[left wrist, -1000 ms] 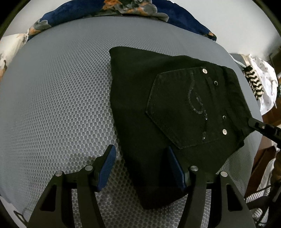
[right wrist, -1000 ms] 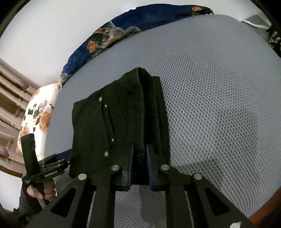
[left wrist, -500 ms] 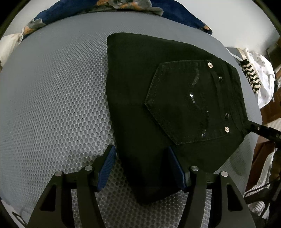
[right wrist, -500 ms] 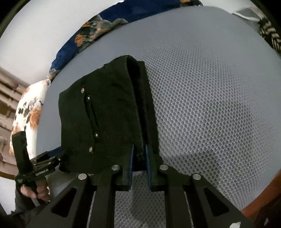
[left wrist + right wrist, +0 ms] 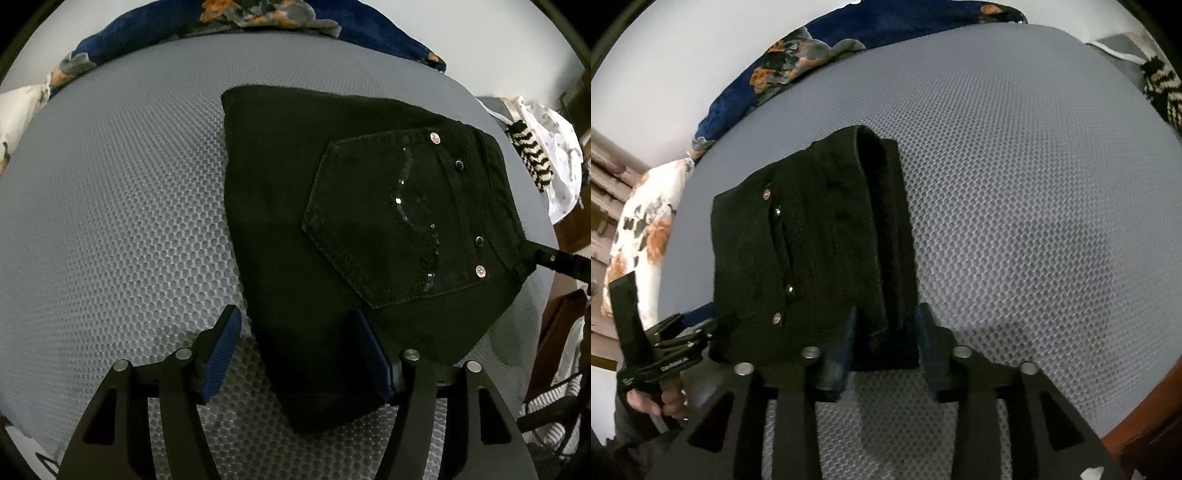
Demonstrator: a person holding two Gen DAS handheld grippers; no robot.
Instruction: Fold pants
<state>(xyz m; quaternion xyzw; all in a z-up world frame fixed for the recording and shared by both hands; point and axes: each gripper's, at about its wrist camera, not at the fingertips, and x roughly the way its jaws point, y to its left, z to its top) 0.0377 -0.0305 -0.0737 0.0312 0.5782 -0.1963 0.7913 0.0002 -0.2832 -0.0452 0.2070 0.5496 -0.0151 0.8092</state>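
Note:
Black folded pants (image 5: 332, 229) lie on the grey mesh mattress (image 5: 110, 221), back pocket with studs facing up. My left gripper (image 5: 295, 350) stands open over the near corner of the pants; its left pad is clear of the cloth. In the right wrist view the pants (image 5: 812, 240) show their stacked folded edge. My right gripper (image 5: 886, 339) straddles that edge, its jaws opening, with the cloth loose between the pads. The right gripper's tip (image 5: 554, 258) shows at the waistband side. The left gripper (image 5: 665, 362) appears at the lower left, held by a hand (image 5: 661, 398).
A dark blue floral blanket (image 5: 258, 22) lies along the mattress's far edge, and a white floral pillow (image 5: 642, 236) sits at one corner. A black-and-white striped cloth (image 5: 532, 158) and white fabric lie beside the bed. Brown wooden furniture (image 5: 1145, 424) borders the mattress.
The right gripper's jaws have parted from a tight pinch on the pants' folded edge. The pants have settled flatter on the mattress. The left gripper has stayed open in place.

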